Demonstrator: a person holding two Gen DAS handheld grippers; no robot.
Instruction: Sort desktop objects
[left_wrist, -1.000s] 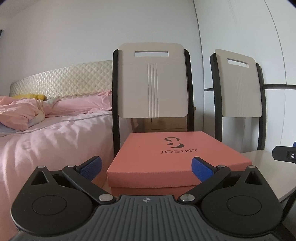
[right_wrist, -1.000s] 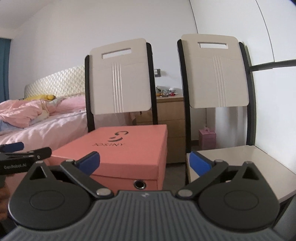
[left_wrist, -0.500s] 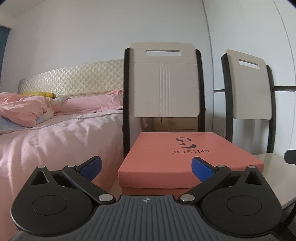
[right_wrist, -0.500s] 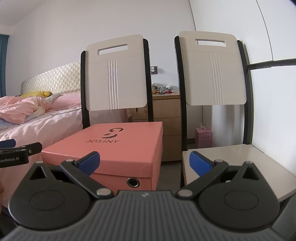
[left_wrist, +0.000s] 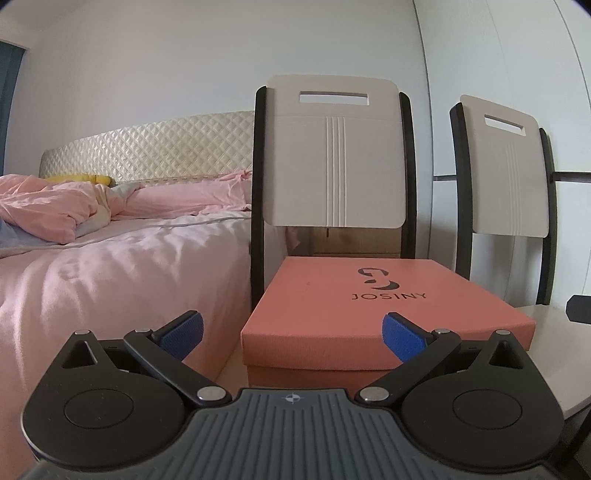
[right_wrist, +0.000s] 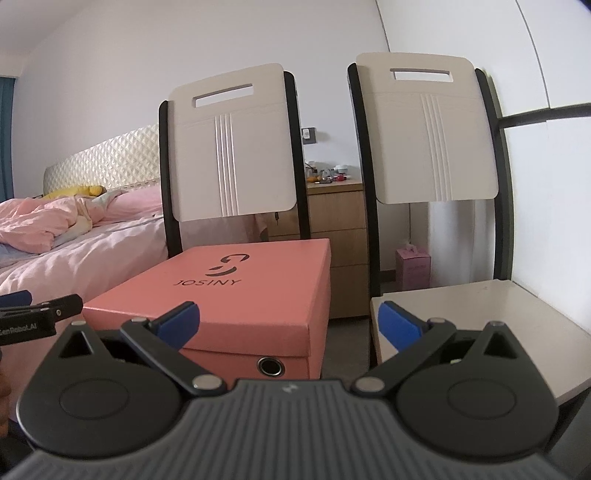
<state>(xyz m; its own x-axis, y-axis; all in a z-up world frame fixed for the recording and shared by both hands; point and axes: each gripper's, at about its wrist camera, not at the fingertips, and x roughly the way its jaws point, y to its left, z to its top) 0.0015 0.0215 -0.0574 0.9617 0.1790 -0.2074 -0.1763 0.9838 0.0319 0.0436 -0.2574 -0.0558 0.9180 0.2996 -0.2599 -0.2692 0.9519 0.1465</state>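
Salmon-pink cardboard, a lidded shoebox printed JOSINY (left_wrist: 373, 314), sits on the pale seat of the left cream-backed chair with black side rails (left_wrist: 332, 151), its back end near the backrest and its front corner close to the seat's front lip. That looks like a staging spot: low, flat and reachable from the front. No smaller desktop things are in sight, so I judge the sorting starts with this box.

Both tools hover short of it, touching nothing. The left hand-held gripper (left_wrist: 291, 334) has its blue pads (left_wrist: 183, 330) spread wide, lined up with the box's near-left corner. The right hand-held gripper (right_wrist: 288, 323) is likewise spread and empty, straddling the gap between the box's round finger-hole end and the neighbouring chair's bare cream seat (right_wrist: 480, 314).

Room is lopsided (worth noting): the pink-sheeted bed (left_wrist: 110, 266) crowds the box's left side, while the bare seat on the right offers open landing space. The lid overhangs the base, giving a lip to catch.
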